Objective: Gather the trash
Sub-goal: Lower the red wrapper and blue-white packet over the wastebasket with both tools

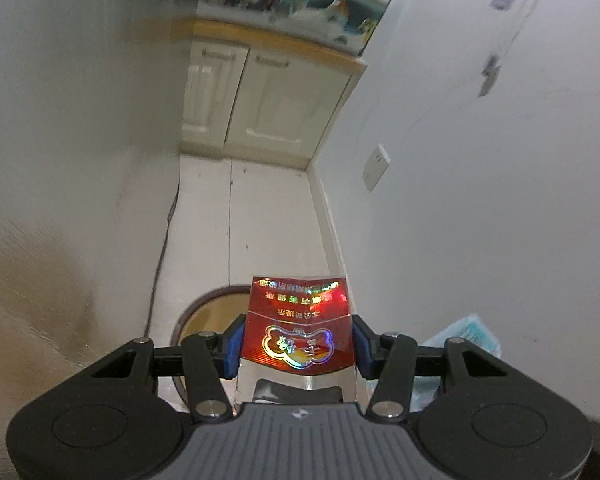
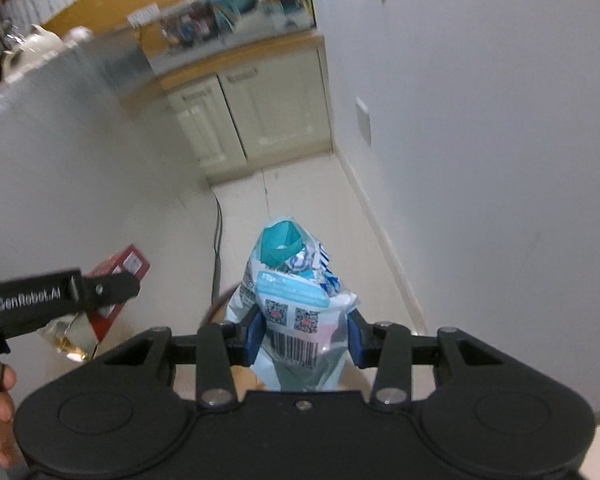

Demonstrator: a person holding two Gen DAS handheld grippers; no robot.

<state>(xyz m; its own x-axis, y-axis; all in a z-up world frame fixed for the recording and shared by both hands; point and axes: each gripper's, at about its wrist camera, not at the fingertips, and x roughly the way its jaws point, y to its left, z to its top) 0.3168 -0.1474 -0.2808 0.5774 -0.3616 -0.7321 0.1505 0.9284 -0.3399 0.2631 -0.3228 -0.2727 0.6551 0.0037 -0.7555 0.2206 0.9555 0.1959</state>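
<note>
My left gripper [image 1: 298,346] is shut on a red cigarette pack [image 1: 298,320] with holographic print and a clear wrapper, held above the floor. Below and left of it shows the brown rim of a round bin [image 1: 204,300]. My right gripper [image 2: 306,338] is shut on a crumpled light-blue and white plastic wrapper [image 2: 296,296] with barcodes and a teal patch. In the right wrist view the left gripper's body [image 2: 52,300] and the red pack [image 2: 120,268] show at the left. The blue wrapper also shows in the left wrist view [image 1: 468,336].
A white tiled floor [image 1: 268,216] runs between a pale wall [image 1: 480,200] on the right and a blurred white surface [image 1: 80,140] on the left. Cream cabinets [image 1: 260,96] with a wooden counter stand at the far end. A wall socket [image 1: 375,166] and a floor cable [image 2: 219,232] show.
</note>
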